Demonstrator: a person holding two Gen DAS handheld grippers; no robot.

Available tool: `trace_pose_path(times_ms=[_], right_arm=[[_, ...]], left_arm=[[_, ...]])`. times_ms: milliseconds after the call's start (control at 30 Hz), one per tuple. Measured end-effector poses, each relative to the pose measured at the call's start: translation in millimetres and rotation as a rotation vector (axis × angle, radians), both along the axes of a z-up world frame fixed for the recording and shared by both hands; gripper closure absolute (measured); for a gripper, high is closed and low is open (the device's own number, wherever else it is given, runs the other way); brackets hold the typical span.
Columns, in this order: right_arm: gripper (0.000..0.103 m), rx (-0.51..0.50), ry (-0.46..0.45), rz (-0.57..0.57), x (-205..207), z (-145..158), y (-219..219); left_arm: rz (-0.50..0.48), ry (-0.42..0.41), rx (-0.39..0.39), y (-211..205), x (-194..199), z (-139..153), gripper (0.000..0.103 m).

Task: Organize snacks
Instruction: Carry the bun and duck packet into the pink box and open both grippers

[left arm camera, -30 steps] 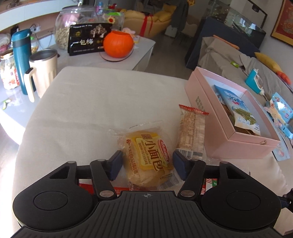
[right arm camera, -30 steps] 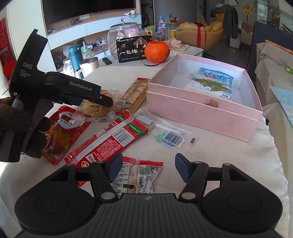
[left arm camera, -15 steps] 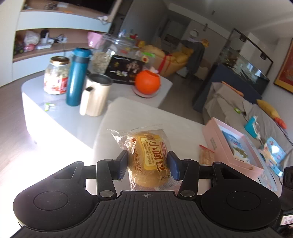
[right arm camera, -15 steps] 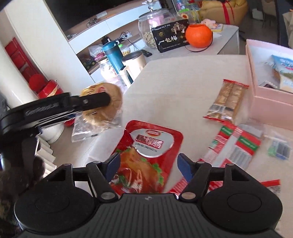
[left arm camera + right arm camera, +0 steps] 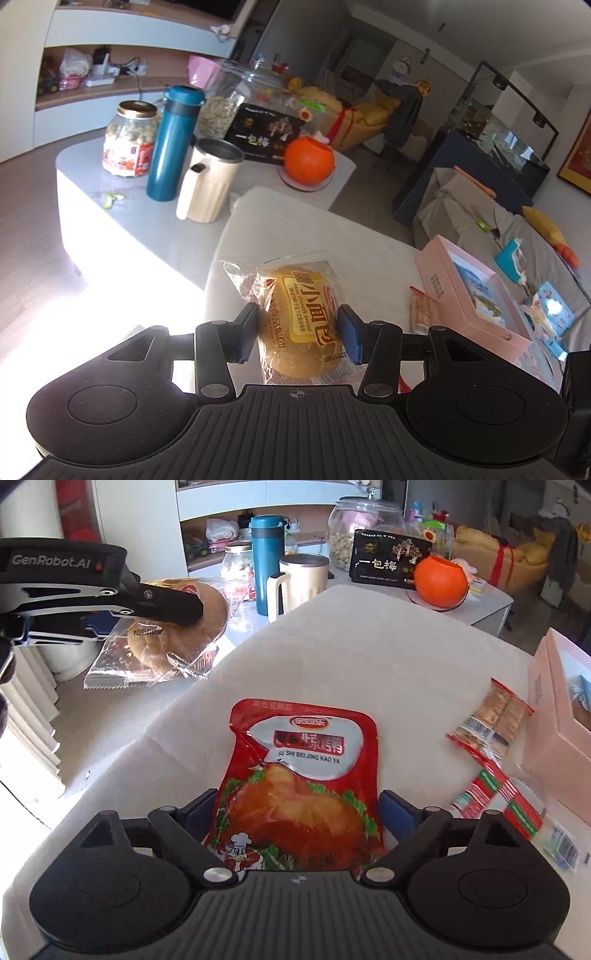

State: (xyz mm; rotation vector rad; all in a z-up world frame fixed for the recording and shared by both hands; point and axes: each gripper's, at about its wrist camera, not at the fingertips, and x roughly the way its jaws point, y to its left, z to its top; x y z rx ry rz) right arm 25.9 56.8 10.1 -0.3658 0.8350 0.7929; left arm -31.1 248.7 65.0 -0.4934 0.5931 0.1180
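Straddling the red roast-duck pouch (image 5: 301, 794) with the right gripper (image 5: 297, 812); left gripper (image 5: 297, 332) occupied.

Right jaws stand wide and have just been opening; the pouch lies flat on the white cloth (image 5: 369, 657) between the blue pads, not yet pinched as far as I can tell. Its long axis runs straight away from the gripper, near end under the gripper body, so a plain closing should catch its side edges. Left gripper is clamped narrow on the wrapped bread bun (image 5: 299, 325), held off the cloth to the left. Pink box (image 5: 557, 716) sits well to the right, cracker pack (image 5: 495, 716) just beside it. Right hand is judged the one to take the pouch.
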Motion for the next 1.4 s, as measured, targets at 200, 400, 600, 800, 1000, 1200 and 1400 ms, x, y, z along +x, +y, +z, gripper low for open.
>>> trace_pose_path(times_ms=[200, 400, 600, 800, 1000, 1200, 1400], right_arm=[[0.014, 0.107, 0.100, -0.024, 17.3, 5.4, -71.8], [0.012, 0.192, 0.167, -0.066, 32.6, 13.1, -81.2], [0.000, 0.056, 0.055, -0.028, 16.8, -3.2, -37.2], [0.021, -0.007, 0.024, 0.019, 16.1, 4.0, -29.8], [0.045, 0.038, 0.103, -0.043, 24.2, 18.8, -77.1], [0.046, 0.112, 0.033, -0.168, 27.5, 60.6, -155.0], [0.045, 0.132, -0.130, -0.277, 34.0, 115.1, -219.0]], left_arm=[[-0.085, 0.023, -0.046, -23.3, 8.1, -19.5, 0.051], [-0.059, 0.067, -0.030, -22.3, 1.6, -27.9, 0.051], [-0.032, 0.092, -0.031, -15.5, -11.0, -29.8, 0.051], [-0.046, 0.088, -0.038, -21.4, -13.6, -26.2, 0.051], [-0.157, 0.105, -0.037, -51.4, -2.6, -27.4, 0.051], [-0.367, 0.082, -0.053, -106.6, 24.7, -10.1, 0.051], [-0.497, -0.118, 0.061, -161.4, 87.9, 72.3, 0.051]])
